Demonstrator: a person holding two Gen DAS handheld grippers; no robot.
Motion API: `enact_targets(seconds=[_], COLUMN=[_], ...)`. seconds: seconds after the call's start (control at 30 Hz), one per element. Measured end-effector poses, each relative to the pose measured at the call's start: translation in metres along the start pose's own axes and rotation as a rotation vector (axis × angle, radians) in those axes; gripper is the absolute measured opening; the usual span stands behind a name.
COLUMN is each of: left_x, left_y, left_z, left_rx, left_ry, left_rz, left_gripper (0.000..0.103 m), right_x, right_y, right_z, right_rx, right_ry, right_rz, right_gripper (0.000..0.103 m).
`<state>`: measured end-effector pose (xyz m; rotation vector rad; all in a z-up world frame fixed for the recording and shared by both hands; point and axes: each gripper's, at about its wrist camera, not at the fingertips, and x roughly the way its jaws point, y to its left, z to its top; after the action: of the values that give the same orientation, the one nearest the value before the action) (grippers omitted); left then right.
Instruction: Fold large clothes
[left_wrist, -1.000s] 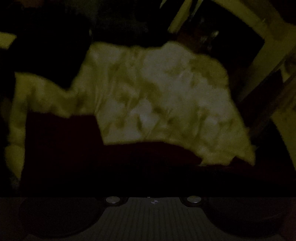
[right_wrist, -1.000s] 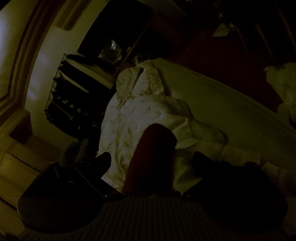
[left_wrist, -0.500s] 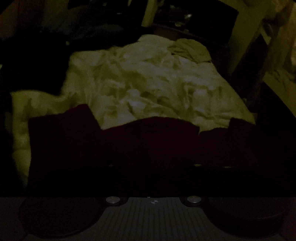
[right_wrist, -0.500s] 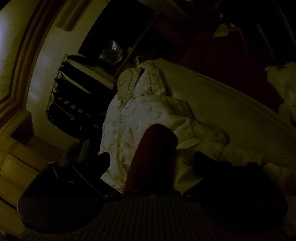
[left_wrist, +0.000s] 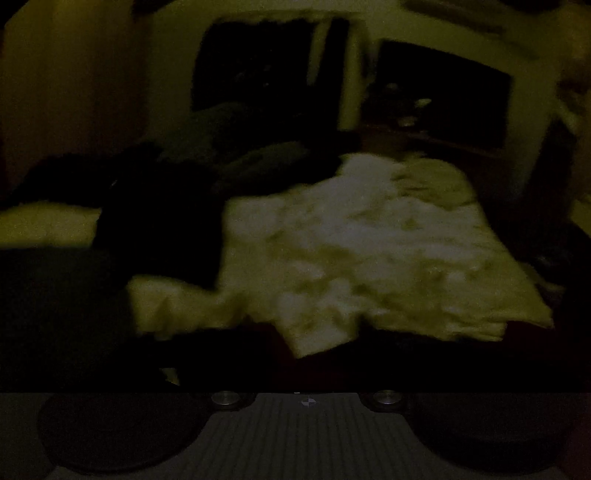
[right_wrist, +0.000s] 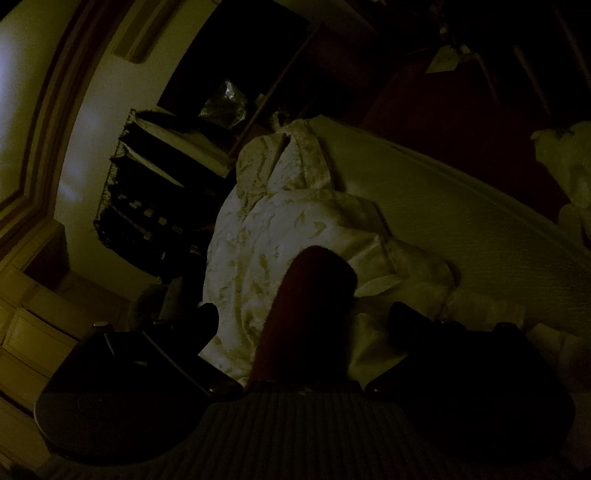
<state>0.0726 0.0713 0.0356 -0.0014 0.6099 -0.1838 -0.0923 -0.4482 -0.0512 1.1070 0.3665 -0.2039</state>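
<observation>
The room is very dark. A large pale floral garment (left_wrist: 362, 266) lies spread over the bed in the left wrist view, with a dark cloth (left_wrist: 159, 229) over its left part. My left gripper (left_wrist: 306, 365) is lost in shadow at the garment's near edge. In the right wrist view the same pale garment (right_wrist: 266, 240) hangs bunched off the bed's edge. My right gripper (right_wrist: 306, 314) has its fingers (right_wrist: 314, 302) together, shut on a fold of the garment.
A pale mattress (right_wrist: 461, 206) runs to the right. Dark shelves (right_wrist: 155, 192) and a cabinet (right_wrist: 33, 332) stand at the left in the right wrist view. Dark window-like openings (left_wrist: 443, 92) and a dark pile (left_wrist: 240, 147) lie beyond the bed.
The left wrist view has tilted up and pulled back, so more of the room and far wall shows. The right gripper has stayed nearly still on the garment.
</observation>
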Motion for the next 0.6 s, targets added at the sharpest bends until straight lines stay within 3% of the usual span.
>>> enact_targets(seconds=[0.17, 0.3, 0.43, 0.5, 0.57, 0.6], left_x=[0.005, -0.007, 0.0, 0.019, 0.041, 0.047], left_y=[0.043, 0.045, 0.018, 0.003, -0.014, -0.018], left_z=[-0.01, -0.008, -0.019, -0.031, -0.046, -0.05], left_rx=[-0.125, -0.133, -0.002, 0.075, 0.21, 0.245], left_ry=[0.046, 0.038, 0.099, 0.15, 0.171, 0.181], left_rz=[0.059, 0.022, 0.011, 0.058, 0.151, 0.176], left_gripper=[0.103, 0.103, 0.103, 0.103, 0.103, 0.092], right_x=[0.0, 0.001, 0.001, 0.001, 0.001, 0.001], right_y=[-0.001, -0.001, -0.001, -0.001, -0.001, 0.0], right_z=[0.001, 0.002, 0.002, 0.002, 0.002, 0.002], right_rx=[0.006, 0.004, 0.004, 0.004, 0.005, 0.006], right_ry=[0.0, 0.002, 0.002, 0.003, 0.002, 0.002], right_rz=[0.008, 0.005, 0.006, 0.006, 0.007, 0.008], right_gripper=[0.1, 0.1, 0.1, 0.1, 0.1, 0.1])
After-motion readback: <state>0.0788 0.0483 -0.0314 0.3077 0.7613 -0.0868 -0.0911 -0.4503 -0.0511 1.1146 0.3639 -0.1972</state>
